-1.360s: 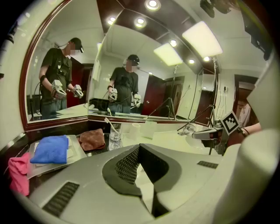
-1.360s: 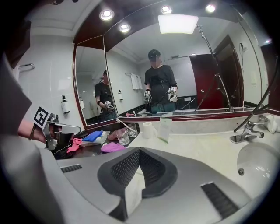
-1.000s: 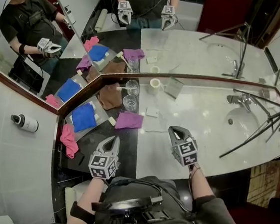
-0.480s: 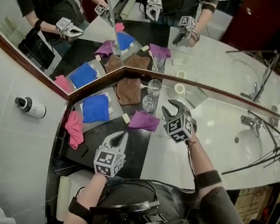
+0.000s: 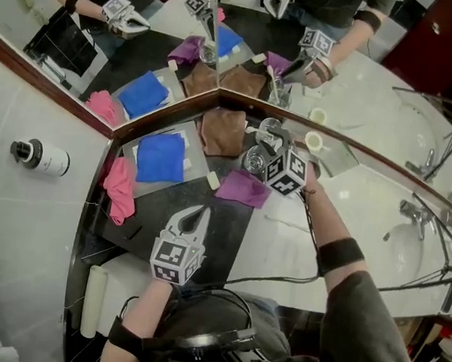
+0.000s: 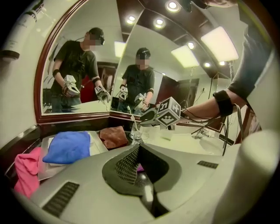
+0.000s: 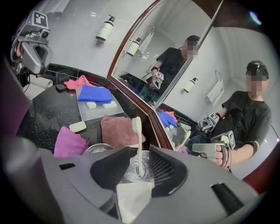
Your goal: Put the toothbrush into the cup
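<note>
The light is bright, even and indoor. At the top of the left gripper view, round recessed ceiling lamps (image 6: 173,5) and a white rectangular light panel (image 6: 218,43) glow blown-out. In the head view, the pale glossy stone counter (image 5: 370,201) is brightest, with only faint shadows. Both gripper views bulge and darken at the corners. The left gripper (image 6: 139,146) and right gripper (image 7: 139,153) look soft in the foreground. Mosaic patches blur the faces.

Right gripper (image 7: 137,165), newly open, at cup (image 7: 127,169)
</note>
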Demonstrator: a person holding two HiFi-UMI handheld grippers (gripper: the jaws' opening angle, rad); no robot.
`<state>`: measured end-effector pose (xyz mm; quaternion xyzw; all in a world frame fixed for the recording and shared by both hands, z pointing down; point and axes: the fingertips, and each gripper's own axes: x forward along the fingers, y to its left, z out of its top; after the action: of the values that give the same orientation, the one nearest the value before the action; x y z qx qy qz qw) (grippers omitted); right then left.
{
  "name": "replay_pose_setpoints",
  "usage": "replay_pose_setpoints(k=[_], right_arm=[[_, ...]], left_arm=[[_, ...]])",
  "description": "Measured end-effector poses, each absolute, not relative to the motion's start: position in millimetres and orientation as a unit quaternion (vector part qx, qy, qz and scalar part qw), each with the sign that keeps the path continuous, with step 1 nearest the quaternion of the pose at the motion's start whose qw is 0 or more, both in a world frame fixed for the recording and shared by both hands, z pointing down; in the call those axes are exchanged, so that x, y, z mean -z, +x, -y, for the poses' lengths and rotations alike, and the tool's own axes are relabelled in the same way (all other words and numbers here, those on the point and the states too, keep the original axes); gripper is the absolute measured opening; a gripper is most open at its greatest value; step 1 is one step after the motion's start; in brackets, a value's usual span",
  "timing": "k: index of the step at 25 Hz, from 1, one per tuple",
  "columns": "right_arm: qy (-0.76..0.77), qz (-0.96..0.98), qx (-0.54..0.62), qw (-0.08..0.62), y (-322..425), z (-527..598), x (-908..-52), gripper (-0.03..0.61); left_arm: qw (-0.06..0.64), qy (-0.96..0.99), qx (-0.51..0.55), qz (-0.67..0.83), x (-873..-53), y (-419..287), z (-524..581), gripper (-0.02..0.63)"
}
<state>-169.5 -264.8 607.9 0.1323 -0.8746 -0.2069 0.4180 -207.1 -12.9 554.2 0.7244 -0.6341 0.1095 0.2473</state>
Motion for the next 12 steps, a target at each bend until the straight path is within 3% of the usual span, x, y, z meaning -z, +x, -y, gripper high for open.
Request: replay_pose_setpoints(k=[9,12], right_arm=[[0.125,0.866,0.224,0.43,-188,278,-636,0.156],[0.126,0.865,0.224,0.431,-189,279,-641,0.129]], left_arm=[[0.261,0.712,-0.111,0.643,-563,-218,12,0.002],[0.267,0.71,-0.114,0.642,-566,-219,9,0.002]])
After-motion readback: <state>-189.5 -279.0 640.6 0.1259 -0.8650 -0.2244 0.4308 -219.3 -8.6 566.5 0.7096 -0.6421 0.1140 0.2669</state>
